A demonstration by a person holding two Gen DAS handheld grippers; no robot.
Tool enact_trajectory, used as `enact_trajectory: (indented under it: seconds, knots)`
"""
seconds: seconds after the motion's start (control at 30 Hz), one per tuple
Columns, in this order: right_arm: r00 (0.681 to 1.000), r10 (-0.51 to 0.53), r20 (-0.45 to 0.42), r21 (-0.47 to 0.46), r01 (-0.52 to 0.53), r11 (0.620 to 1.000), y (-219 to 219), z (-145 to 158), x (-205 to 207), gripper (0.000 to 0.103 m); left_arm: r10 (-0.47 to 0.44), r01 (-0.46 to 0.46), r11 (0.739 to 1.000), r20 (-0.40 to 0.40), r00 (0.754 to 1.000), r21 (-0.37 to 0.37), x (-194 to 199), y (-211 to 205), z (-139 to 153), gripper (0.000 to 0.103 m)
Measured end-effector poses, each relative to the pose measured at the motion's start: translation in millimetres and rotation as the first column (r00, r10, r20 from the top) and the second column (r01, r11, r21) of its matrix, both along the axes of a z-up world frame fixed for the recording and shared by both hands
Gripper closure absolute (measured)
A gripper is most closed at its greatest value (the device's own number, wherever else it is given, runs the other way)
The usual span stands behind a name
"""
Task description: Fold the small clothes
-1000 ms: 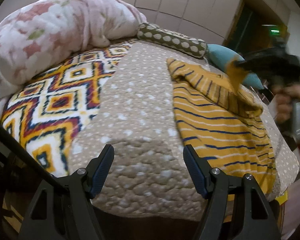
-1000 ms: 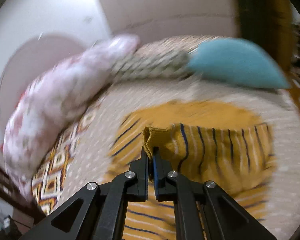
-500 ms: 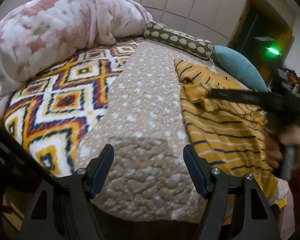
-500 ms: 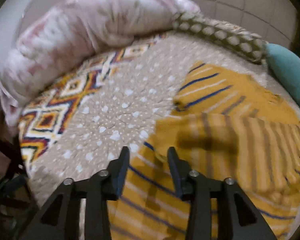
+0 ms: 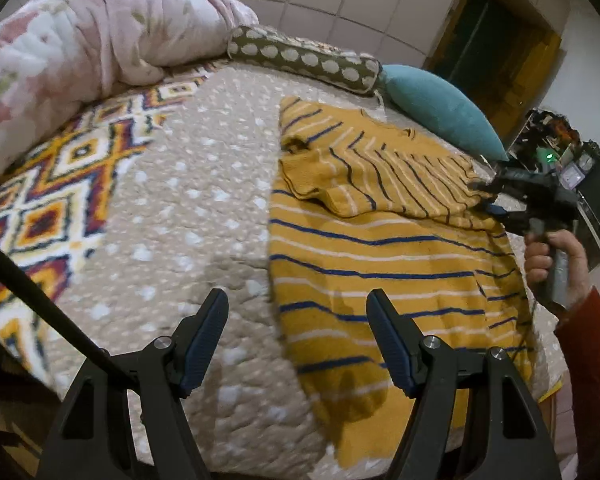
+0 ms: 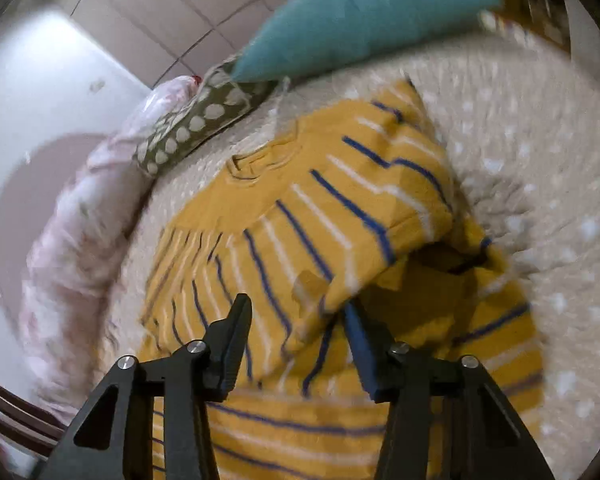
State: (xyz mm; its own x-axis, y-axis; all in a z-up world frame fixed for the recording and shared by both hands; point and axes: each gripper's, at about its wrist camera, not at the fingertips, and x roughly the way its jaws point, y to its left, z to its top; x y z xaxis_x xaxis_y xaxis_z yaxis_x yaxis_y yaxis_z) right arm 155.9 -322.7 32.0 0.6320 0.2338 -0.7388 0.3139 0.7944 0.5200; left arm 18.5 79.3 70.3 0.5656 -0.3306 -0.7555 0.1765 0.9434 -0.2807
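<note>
The yellow striped shirt (image 5: pixel 380 248) lies on the bed (image 5: pixel 188 208), one sleeve folded across. Both grippers' jaws are apart and hold nothing. The right gripper (image 6: pixel 296 336) should pinch the other sleeve's edge (image 6: pixel 384 240) and fold it flat.

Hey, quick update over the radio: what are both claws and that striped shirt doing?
Left gripper open, empty, near bed edge. Right gripper open at mustard-yellow striped knit shirt, one sleeve folded across. Nothing in the way.
</note>
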Motion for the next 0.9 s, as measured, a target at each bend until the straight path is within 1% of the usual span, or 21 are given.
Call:
enact_trajectory:
  seconds: [0.03, 0.1, 0.13, 0.17, 0.2, 0.23, 0.27, 0.3, 0.37, 0.43, 0.5, 0.53, 0.57, 0.6, 0.63, 0.67, 0.73, 0.77, 0.83, 0.87, 0.9]
  knots:
    - [0.993, -0.097, -0.061, -0.101, 0.09, 0.991, -14, -7, 3, 0.068, 0.001, -0.001, 1.0, -0.015, 1.0, 0.012, 3, -2, -5, 0.033]
    - [0.977, -0.193, -0.092, -0.176, 0.174, 0.969, -29, -9, -1, 0.067, 0.0, 0.001, 0.999, -0.047, 0.999, 0.035, 8, -5, -14, 0.033]
    - [0.971, -0.222, -0.086, -0.185, 0.203, 0.962, -36, -8, -9, 0.067, -0.002, 0.004, 0.999, -0.053, 0.999, 0.035, 9, -4, -16, 0.033]
    - [0.975, -0.211, -0.062, -0.186, 0.197, 0.963, -38, -5, -17, 0.067, 0.0, 0.001, 0.999, -0.056, 0.998, 0.032, 11, -1, -19, 0.033]
    - [0.979, -0.197, -0.053, -0.21, 0.182, 0.961, -35, -1, -23, 0.065, 0.006, -0.004, 0.999, -0.059, 0.998, 0.032, 12, 2, -21, 0.033]
    - [0.983, -0.179, -0.047, -0.281, 0.159, 0.946, -29, 5, -36, 0.065, 0.017, -0.015, 0.999, -0.066, 0.998, 0.03, 14, 5, -23, 0.033]
    - [0.987, -0.154, -0.038, -0.301, 0.136, 0.944, -26, 7, -45, 0.064, 0.026, -0.024, 0.999, -0.074, 0.997, 0.024, 15, 9, -25, 0.033]
    - [0.993, -0.119, -0.029, -0.294, 0.105, 0.95, -26, 8, -56, 0.063, 0.028, -0.027, 1.0, -0.079, 0.996, 0.013, 15, 11, -26, 0.033]
    - [0.999, -0.032, -0.015, -0.236, 0.027, 0.971, -25, 8, -88, 0.055, 0.016, -0.017, 1.0, -0.076, 0.997, -0.02, 13, 15, -28, 0.033]
    - [0.999, 0.038, 0.006, -0.184, -0.037, 0.982, -17, 0, -121, 0.051, 0.002, -0.005, 0.999, -0.083, 0.997, -0.034, 11, 14, -33, 0.033]
    - [0.998, 0.066, 0.003, -0.139, -0.065, 0.988, -16, -10, -152, 0.05, -0.019, 0.015, 0.998, -0.085, 0.996, -0.056, 8, 12, -37, 0.033]
    - [0.998, 0.07, 0.006, -0.106, -0.069, 0.992, -19, -16, -170, 0.05, -0.028, 0.022, 0.998, -0.083, 0.996, -0.065, 8, 10, -36, 0.033]
    - [0.998, 0.063, 0.011, -0.079, -0.062, 0.995, -20, -22, -177, 0.05, -0.039, 0.031, 0.995, -0.084, 0.996, -0.096, 7, 10, -36, 0.033]
    - [0.999, 0.045, 0.019, -0.029, -0.045, 0.999, -21, -32, -193, 0.05, -0.051, 0.038, 0.99, -0.091, 0.995, -0.135, 8, 9, -35, 0.033]
    - [0.999, 0.037, 0.026, -0.001, -0.037, 0.999, -22, -36, -200, 0.05, -0.066, 0.047, 0.983, -0.104, 0.992, -0.178, 9, 8, -36, 0.033]
    - [0.998, 0.021, 0.054, 0.047, -0.023, 0.999, -22, -44, -210, 0.05, -0.089, 0.057, 0.971, -0.129, 0.988, -0.233, 10, 5, -38, 0.033]
    - [0.996, -0.007, 0.094, 0.1, -0.002, 0.995, -17, -48, -225, 0.049, -0.115, 0.071, 0.957, -0.143, 0.983, -0.282, 12, -2, -41, 0.033]
    - [0.994, -0.004, 0.105, 0.121, -0.009, 0.993, -14, -49, -228, 0.049, -0.125, 0.076, 0.951, -0.147, 0.981, -0.298, 10, -9, -43, 0.033]
    - [0.991, 0.009, 0.132, 0.177, -0.033, 0.984, -6, -54, -231, 0.049, -0.134, 0.09, 0.954, -0.138, 0.981, -0.285, 4, -17, -44, 0.035]
    - [0.99, 0.011, 0.143, 0.183, -0.037, 0.982, -3, -54, -235, 0.049, -0.157, 0.112, 0.949, -0.137, 0.978, -0.293, -1, -22, -45, 0.043]
    - [0.988, 0.013, 0.151, 0.187, -0.042, 0.982, 1, -52, -237, 0.049, -0.169, 0.121, 0.946, -0.141, 0.975, -0.301, -6, -24, -46, 0.047]
